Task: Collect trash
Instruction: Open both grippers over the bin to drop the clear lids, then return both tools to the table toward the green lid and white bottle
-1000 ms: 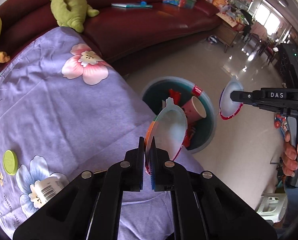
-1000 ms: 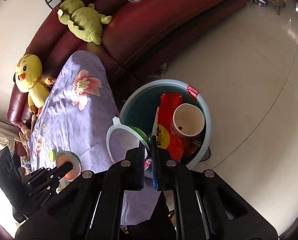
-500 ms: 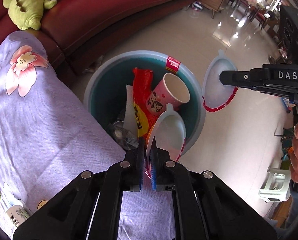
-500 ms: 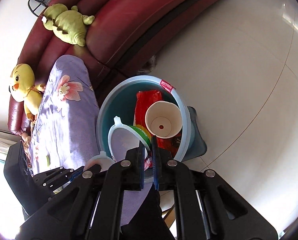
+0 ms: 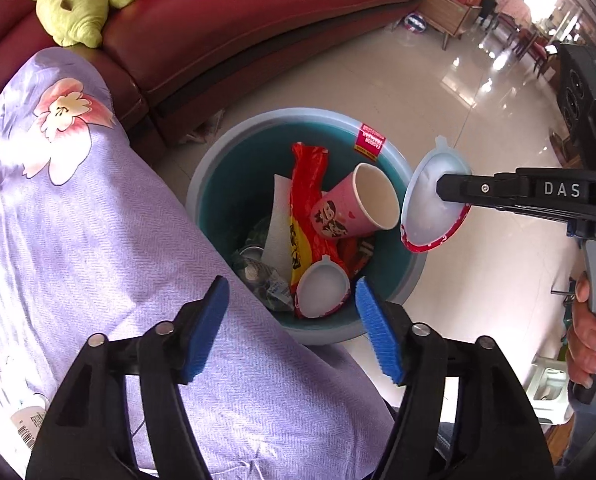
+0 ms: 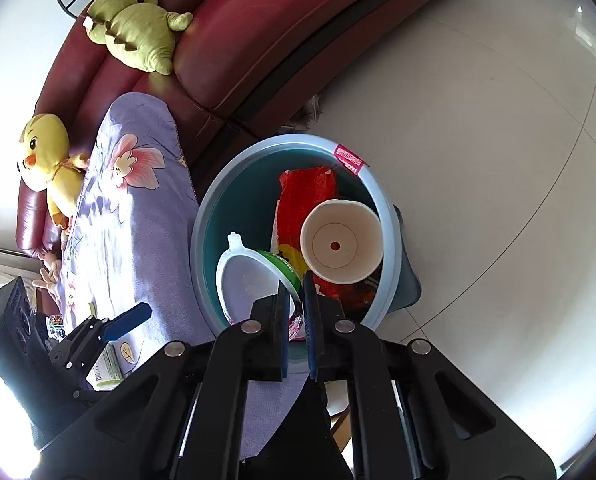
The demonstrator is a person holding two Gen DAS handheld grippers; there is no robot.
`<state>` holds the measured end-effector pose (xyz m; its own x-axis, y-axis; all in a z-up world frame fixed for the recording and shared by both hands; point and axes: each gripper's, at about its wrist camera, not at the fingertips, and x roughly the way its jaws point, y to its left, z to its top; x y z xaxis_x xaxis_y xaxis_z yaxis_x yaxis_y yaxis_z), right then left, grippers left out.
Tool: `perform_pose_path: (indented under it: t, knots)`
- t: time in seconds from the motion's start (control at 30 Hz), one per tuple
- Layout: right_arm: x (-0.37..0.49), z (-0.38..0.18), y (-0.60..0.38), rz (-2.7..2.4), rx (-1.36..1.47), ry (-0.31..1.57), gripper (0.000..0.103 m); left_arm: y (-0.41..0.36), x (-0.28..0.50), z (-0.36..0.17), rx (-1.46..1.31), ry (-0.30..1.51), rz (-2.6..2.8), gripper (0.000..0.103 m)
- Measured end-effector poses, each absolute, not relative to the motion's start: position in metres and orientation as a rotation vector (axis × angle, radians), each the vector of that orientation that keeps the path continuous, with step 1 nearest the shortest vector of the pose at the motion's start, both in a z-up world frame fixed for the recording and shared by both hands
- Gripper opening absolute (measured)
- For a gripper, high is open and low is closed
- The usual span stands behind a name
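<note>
A round blue bin (image 5: 298, 114) stands on the floor by the table and holds a pink paper cup (image 5: 357, 204), a red wrapper (image 5: 303, 200) and other litter. My left gripper (image 5: 292, 312) hangs over its near rim, jaws opening, with nothing between them. A white lid (image 5: 323, 290) lies in the bin just below it. My right gripper (image 6: 296, 284) is shut on the edge of a second white plastic lid (image 6: 250, 280) above the bin (image 6: 258, 152). In the left wrist view that held lid (image 5: 433, 208) hovers at the bin's right rim.
A purple flowered cloth (image 5: 78, 220) covers the table at the left, with a small bottle (image 5: 30, 420) near its corner. A dark red sofa (image 5: 238, 28) with a green plush (image 5: 74, 4) runs behind. Glossy tiled floor (image 6: 477, 160) surrounds the bin. A hand (image 5: 589, 328) grips the right tool.
The left gripper came down over the bin, opened and let its lid fall in among the trash. The right gripper sank toward the bin, still pinching its lid.
</note>
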<state>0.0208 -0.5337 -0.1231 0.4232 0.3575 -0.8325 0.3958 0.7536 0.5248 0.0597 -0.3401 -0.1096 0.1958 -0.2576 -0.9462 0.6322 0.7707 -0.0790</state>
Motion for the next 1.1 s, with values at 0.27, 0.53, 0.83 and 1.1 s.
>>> perform_pose_path:
  t: [0.27,0.53,0.83,1.1]
  knots:
    - [0.043,-0.118,-0.512,-0.003,0.73,1.166,0.05,-0.314,0.054,-0.091,0.318,1.206,-0.635,0.089]
    - [0.041,-0.113,-0.504,-0.03,0.696,1.19,0.074,-0.295,0.05,-0.088,0.301,1.205,-0.647,0.091]
    - [0.03,-0.099,-0.493,-0.072,0.652,1.219,0.076,-0.277,0.046,-0.079,0.26,1.187,-0.655,0.092]
    - [0.026,-0.077,-0.459,-0.051,0.596,1.222,0.078,-0.236,0.037,-0.058,0.198,1.138,-0.629,0.094]
